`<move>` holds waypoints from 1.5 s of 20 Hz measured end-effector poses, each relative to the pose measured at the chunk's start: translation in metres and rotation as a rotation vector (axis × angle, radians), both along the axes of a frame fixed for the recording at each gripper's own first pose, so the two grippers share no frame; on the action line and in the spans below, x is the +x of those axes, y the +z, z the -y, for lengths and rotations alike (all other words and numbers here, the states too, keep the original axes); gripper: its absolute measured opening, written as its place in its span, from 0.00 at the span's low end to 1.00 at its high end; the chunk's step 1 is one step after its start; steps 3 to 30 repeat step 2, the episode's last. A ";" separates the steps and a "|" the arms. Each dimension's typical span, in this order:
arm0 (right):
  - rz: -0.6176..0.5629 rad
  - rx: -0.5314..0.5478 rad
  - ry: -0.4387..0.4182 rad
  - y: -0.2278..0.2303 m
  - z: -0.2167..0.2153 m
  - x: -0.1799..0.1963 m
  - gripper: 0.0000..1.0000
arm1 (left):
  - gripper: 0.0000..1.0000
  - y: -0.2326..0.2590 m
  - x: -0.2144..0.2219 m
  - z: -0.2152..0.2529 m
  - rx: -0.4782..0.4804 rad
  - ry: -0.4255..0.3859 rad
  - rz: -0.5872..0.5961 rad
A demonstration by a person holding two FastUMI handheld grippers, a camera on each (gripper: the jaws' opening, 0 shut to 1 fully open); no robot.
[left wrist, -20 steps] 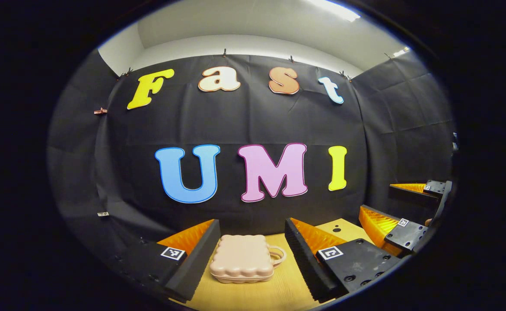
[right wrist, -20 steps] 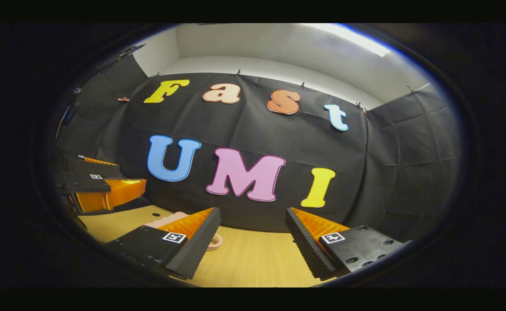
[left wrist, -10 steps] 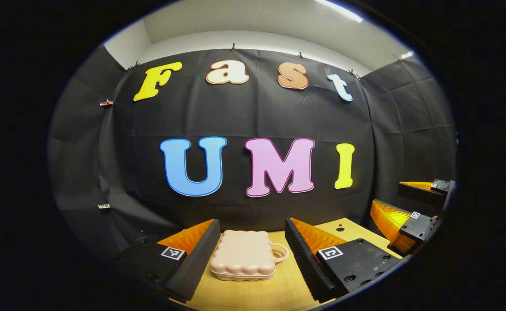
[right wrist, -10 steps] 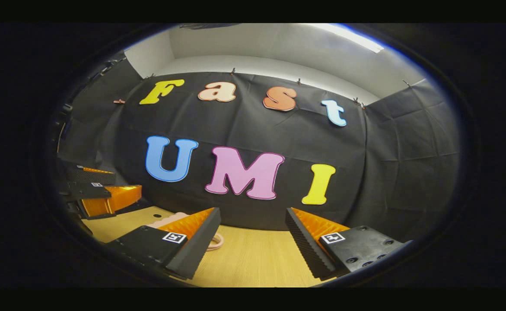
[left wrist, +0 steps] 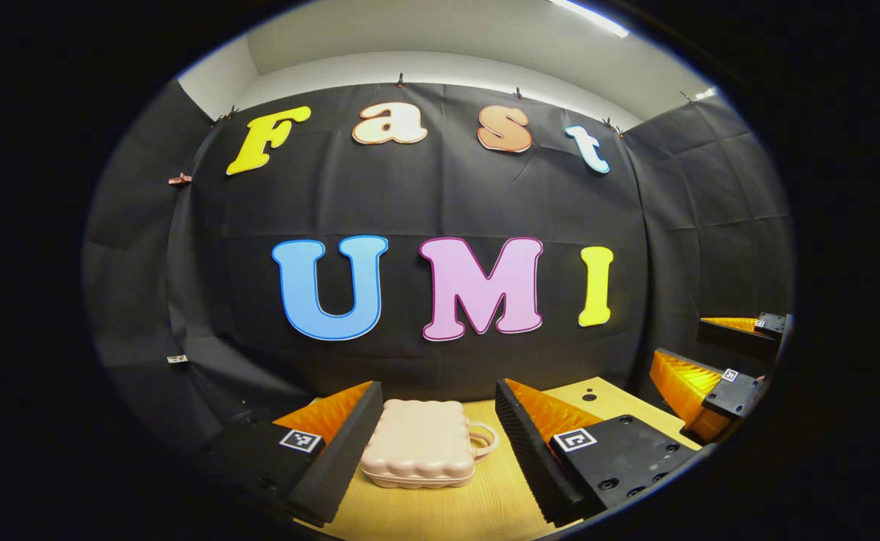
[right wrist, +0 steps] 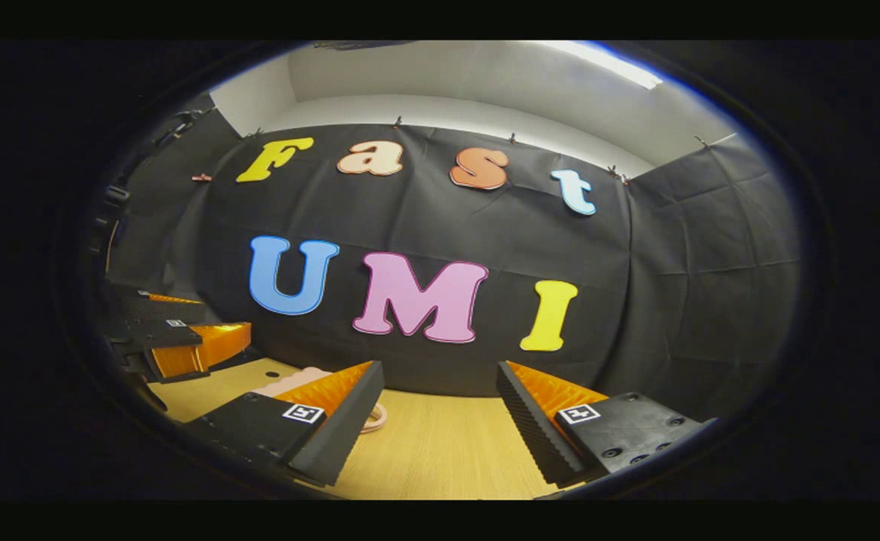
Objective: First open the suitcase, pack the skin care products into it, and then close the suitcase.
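Left gripper [left wrist: 437, 421]: jaws spread wide, holding nothing, suitcase [left wrist: 418, 453] framed between its fingers, probably lined up for a reach. Case is shut, flat on the wooden table [left wrist: 440, 511], handle toward the right finger. Shut fits unopened or packed and reclosed.

Right gripper [right wrist: 440, 406]: wide open, empty, bare table ahead, suitcase behind its left finger.

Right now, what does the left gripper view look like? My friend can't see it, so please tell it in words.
A small pink suitcase, shut, lies flat on a wooden table with its handle pointing right. It sits just ahead of the left gripper, between its open fingers, which do not touch it. The right gripper, also open, hovers at the far right before the black cloth wall.
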State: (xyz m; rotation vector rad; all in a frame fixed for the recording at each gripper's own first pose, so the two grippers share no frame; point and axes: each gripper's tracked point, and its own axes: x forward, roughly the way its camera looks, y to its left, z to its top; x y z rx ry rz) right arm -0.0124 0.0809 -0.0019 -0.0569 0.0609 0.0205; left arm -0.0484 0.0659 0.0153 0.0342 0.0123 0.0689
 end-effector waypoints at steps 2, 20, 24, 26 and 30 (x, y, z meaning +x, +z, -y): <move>0.001 0.001 -0.002 0.001 0.001 0.001 0.96 | 0.96 0.001 -0.001 -0.002 0.010 0.006 0.001; 0.001 0.001 -0.002 0.001 0.001 0.001 0.96 | 0.96 0.001 -0.001 -0.002 0.010 0.006 0.001; 0.001 0.001 -0.002 0.001 0.001 0.001 0.96 | 0.96 0.001 -0.001 -0.002 0.010 0.006 0.001; 0.001 0.001 -0.002 0.001 0.001 0.001 0.96 | 0.96 0.001 -0.001 -0.002 0.010 0.006 0.001; 0.001 0.001 -0.002 0.001 0.001 0.001 0.96 | 0.96 0.001 -0.001 -0.002 0.010 0.006 0.001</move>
